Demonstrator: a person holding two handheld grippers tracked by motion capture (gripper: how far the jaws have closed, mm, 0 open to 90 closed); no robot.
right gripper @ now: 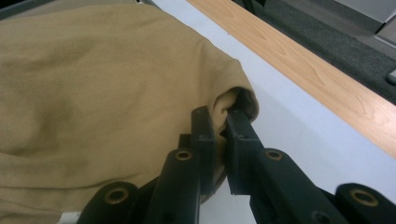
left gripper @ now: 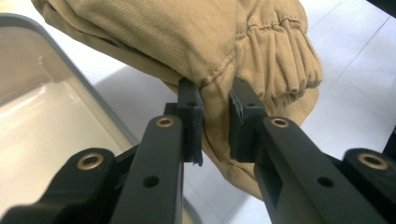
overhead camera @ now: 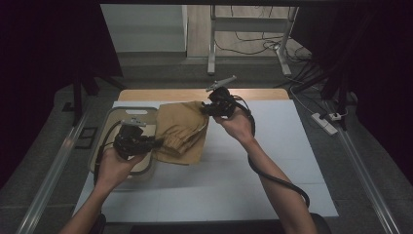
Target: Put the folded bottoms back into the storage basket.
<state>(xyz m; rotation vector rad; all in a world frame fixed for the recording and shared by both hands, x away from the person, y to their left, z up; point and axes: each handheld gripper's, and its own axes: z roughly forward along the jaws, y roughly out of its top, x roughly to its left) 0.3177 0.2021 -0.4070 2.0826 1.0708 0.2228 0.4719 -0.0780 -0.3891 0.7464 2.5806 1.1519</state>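
both claws, left claw (left gripper: 215, 122) and right claw (right gripper: 220, 140), clamped on tan shorts (overhead camera: 182, 130); lift evenly, keep cloth taut between them.

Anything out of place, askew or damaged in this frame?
Nothing stands out. The tan garment hangs bunched between the left gripper and the right gripper, each shut on a fold of it, beside the grey tray. No tear or stain shows on the cloth.

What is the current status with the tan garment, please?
Left tool and right tool both shut on tan garment. Garment lifted beside grey tray. Nothing in the way.
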